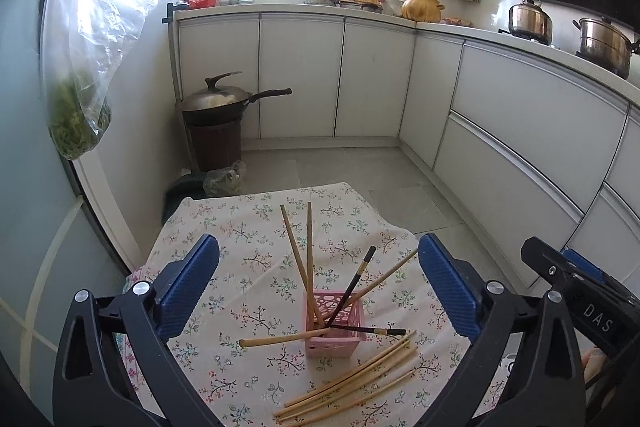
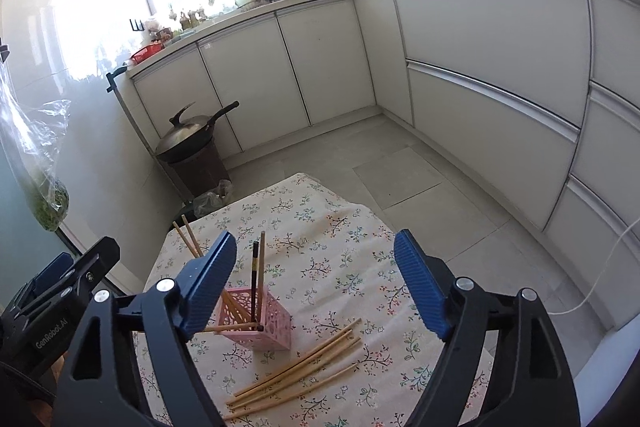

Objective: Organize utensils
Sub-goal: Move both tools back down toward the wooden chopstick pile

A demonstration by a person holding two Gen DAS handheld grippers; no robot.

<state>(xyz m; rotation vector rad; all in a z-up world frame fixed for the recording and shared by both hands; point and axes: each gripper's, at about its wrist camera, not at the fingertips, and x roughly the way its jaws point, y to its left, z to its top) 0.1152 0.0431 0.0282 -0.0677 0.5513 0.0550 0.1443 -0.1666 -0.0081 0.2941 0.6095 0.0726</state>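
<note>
A pink perforated basket [image 1: 335, 341] [image 2: 264, 329] stands on a small table with a floral cloth [image 1: 248, 227] [image 2: 320, 227]. Several chopsticks lean in it: pale wooden ones [image 1: 309, 247] and a dark one [image 1: 356, 283] [image 2: 254, 279]. One wooden chopstick [image 1: 280, 339] and one dark one [image 1: 380, 331] lie across its rim. Several loose wooden chopsticks [image 1: 352, 383] [image 2: 300, 371] lie on the cloth in front of the basket. My left gripper [image 1: 318, 267] is open and empty above the basket. My right gripper [image 2: 314, 279] is open and empty, just right of the basket.
White kitchen cabinets [image 1: 520, 115] run along the back and right. A wok on a brown bin [image 1: 218, 123] stands at the back left. A plastic bag of greens [image 1: 80, 99] hangs at left. Grey tile floor [image 2: 400, 167] surrounds the table.
</note>
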